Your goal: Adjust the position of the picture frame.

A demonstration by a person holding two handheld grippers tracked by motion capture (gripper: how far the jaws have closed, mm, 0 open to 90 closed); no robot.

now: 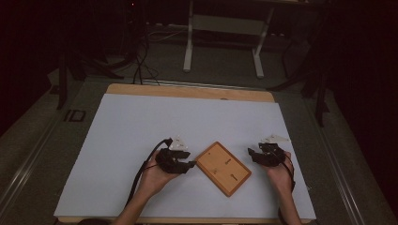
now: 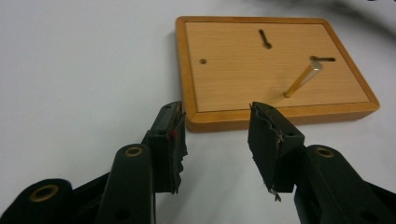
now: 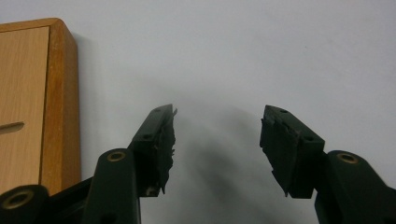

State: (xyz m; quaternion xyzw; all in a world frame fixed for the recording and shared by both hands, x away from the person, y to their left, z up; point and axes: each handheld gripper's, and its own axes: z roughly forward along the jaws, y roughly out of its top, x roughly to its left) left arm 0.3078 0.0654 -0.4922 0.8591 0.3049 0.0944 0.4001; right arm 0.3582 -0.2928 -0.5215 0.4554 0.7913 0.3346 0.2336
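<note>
A flat rectangular wooden board with a raised rounded rim (image 1: 223,168) lies turned at an angle in the lower middle of the high view, on the white surface (image 1: 141,126); in the left gripper view it fills the upper right, showing two dark slots, a small round hole and a thin brass-coloured metal pin (image 2: 302,79) that leans up out of the board near the right slot. The left gripper (image 1: 189,165) sits just left of the board in the high view, held by the left hand (image 1: 157,176); its jaws stand apart and released, their tips right at the board's near edge with nothing pressed between them, though actual contact cannot be told. The right gripper (image 1: 252,153), held by the right hand (image 1: 278,172), sits just right of the board, a little apart from it, its jaws likewise released over bare white surface, with the board's rim at the left edge of the right gripper view
</note>
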